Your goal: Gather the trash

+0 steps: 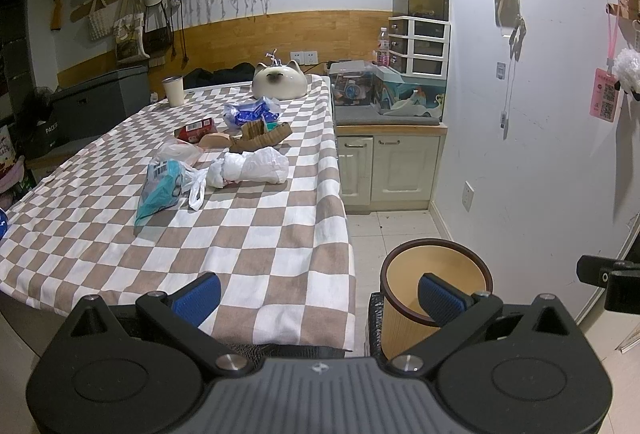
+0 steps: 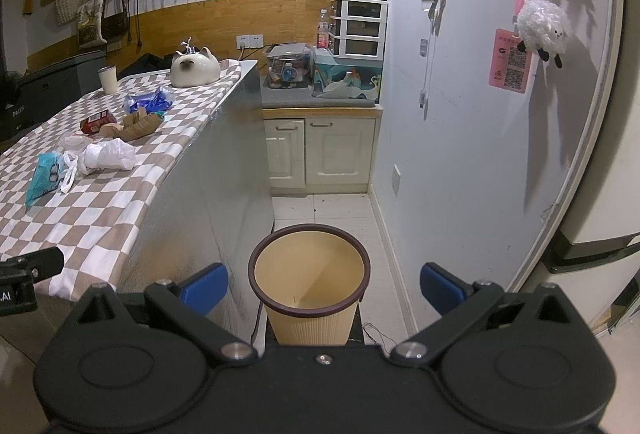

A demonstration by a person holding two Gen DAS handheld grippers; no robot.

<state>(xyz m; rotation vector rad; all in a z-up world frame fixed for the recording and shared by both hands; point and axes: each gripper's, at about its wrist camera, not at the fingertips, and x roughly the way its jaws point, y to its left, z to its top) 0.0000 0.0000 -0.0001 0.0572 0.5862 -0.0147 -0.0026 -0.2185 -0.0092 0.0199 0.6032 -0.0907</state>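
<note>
Trash lies in a loose heap mid-table on the checkered cloth [image 1: 256, 250]: a teal wrapper [image 1: 160, 190], a white plastic bag [image 1: 252, 166], brown cardboard pieces [image 1: 262, 136], a red box [image 1: 194, 128] and a blue-white wrapper [image 1: 250, 110]. The heap also shows in the right wrist view, with the white bag [image 2: 106, 154] and teal wrapper [image 2: 44, 174]. A tan bin with a dark rim [image 2: 308, 274] stands on the floor beside the table, empty; it also shows in the left wrist view [image 1: 436, 286]. My left gripper [image 1: 318, 298] is open over the table's near corner. My right gripper [image 2: 324, 286] is open above the bin.
A cat-shaped ceramic bowl [image 1: 280, 82] and a white cup [image 1: 174, 90] stand at the table's far end. A low cabinet [image 2: 320, 150] with boxes on top stands against the back wall. The white wall [image 2: 460, 114] runs close on the right.
</note>
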